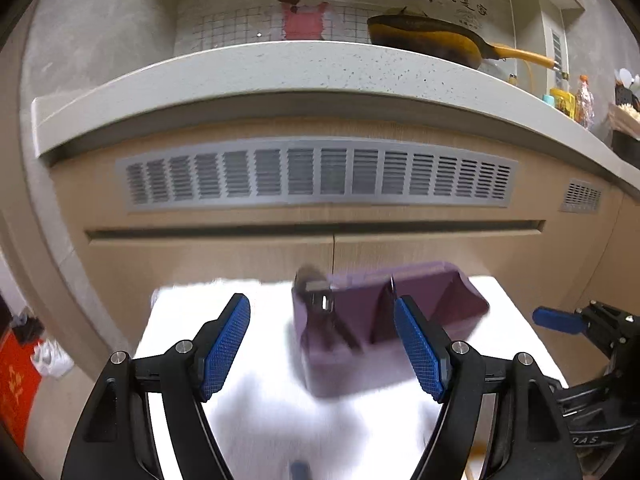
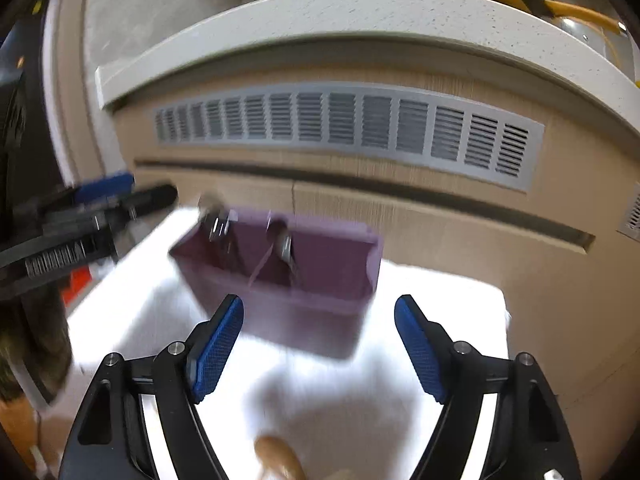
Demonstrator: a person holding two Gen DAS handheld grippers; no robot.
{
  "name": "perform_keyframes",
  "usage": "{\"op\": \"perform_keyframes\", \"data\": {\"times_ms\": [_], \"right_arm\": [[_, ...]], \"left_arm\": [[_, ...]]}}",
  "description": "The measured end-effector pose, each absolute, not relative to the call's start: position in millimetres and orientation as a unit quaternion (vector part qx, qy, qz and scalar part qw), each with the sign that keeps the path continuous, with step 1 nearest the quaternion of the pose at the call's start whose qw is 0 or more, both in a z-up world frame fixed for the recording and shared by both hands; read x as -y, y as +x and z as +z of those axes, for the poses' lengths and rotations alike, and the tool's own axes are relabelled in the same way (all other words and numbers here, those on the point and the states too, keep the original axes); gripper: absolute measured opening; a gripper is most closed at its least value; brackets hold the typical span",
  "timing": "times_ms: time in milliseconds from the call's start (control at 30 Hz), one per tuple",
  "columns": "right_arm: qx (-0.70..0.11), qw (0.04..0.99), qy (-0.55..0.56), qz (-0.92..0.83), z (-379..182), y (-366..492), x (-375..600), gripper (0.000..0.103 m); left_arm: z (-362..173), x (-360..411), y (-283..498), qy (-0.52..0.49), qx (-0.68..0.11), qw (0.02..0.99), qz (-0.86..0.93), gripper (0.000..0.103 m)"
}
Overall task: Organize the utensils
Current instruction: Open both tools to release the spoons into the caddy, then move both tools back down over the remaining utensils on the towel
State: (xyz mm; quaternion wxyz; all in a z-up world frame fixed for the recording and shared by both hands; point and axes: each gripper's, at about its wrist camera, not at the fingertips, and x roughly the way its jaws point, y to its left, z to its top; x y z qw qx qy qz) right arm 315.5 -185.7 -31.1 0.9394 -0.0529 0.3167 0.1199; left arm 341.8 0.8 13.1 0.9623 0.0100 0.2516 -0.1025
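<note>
A purple utensil holder (image 1: pixel 372 320) with compartments stands on the white table (image 1: pixel 248 412); it also shows in the right wrist view (image 2: pixel 304 276). Metal utensils (image 1: pixel 320 300) stand in its left compartment, and they also show in the right wrist view (image 2: pixel 218 224), with another utensil (image 2: pixel 284 244) by the middle divider. My left gripper (image 1: pixel 322 344) is open and empty, just short of the holder. My right gripper (image 2: pixel 318 344) is open and empty, in front of the holder. A blue item (image 1: pixel 299 470) and a wooden utensil end (image 2: pixel 276 460) lie near the table's front, blurred.
Behind the table is a wooden cabinet front with a grey vent (image 1: pixel 320 172) under a white countertop (image 1: pixel 280 68). A yellow pan (image 1: pixel 432 36) sits on the counter, bottles (image 1: pixel 576 100) to the right. The right gripper (image 1: pixel 580 320) shows at the left view's right edge.
</note>
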Motion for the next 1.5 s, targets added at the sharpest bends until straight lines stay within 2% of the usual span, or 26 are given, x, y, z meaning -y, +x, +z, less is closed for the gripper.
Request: {"op": "perform_keyframes", "data": {"times_ms": [267,400,500,567,600,667,833,1000,1200,1367,1500], "right_arm": [[-0.364,0.909,-0.088,0.184,-74,255,179,0.075],[-0.380,0.895,-0.099,0.214,-89,241,163,0.074],[-0.384,0.891,-0.095,0.222,-93,236,155,0.066],[-0.389,0.889,-0.088,0.226,-96,235,151,0.053],[-0.394,0.886,-0.085,0.227,-99,233,150,0.048],[-0.400,0.884,-0.081,0.227,-103,230,150,0.040],[-0.400,0.888,-0.077,0.215,-109,217,162,0.039],[-0.412,0.886,-0.069,0.202,-115,216,172,0.039],[-0.413,0.886,-0.056,0.202,-116,215,170,0.039],[-0.407,0.890,-0.056,0.196,-113,210,172,0.046],[-0.409,0.891,-0.050,0.192,-113,208,174,0.047]], "left_arm": [[-34,-37,261,0.015,-0.344,0.933,-0.105,0.073],[-61,-51,238,0.000,-0.392,0.914,-0.100,0.062],[-82,-54,231,-0.027,-0.434,0.892,-0.119,0.057],[-90,-50,232,-0.023,-0.445,0.886,-0.127,0.051],[-92,-47,234,-0.018,-0.448,0.884,-0.130,0.044],[-97,-40,236,-0.010,-0.455,0.880,-0.137,0.041],[-103,-26,216,0.014,-0.454,0.877,-0.159,0.041],[-107,-32,192,-0.011,-0.428,0.893,-0.136,0.041],[-120,-27,202,0.005,-0.418,0.905,-0.084,0.041],[-125,-22,206,0.010,-0.419,0.905,-0.074,0.041],[-121,-30,203,0.000,-0.400,0.915,-0.061,0.036]]}}
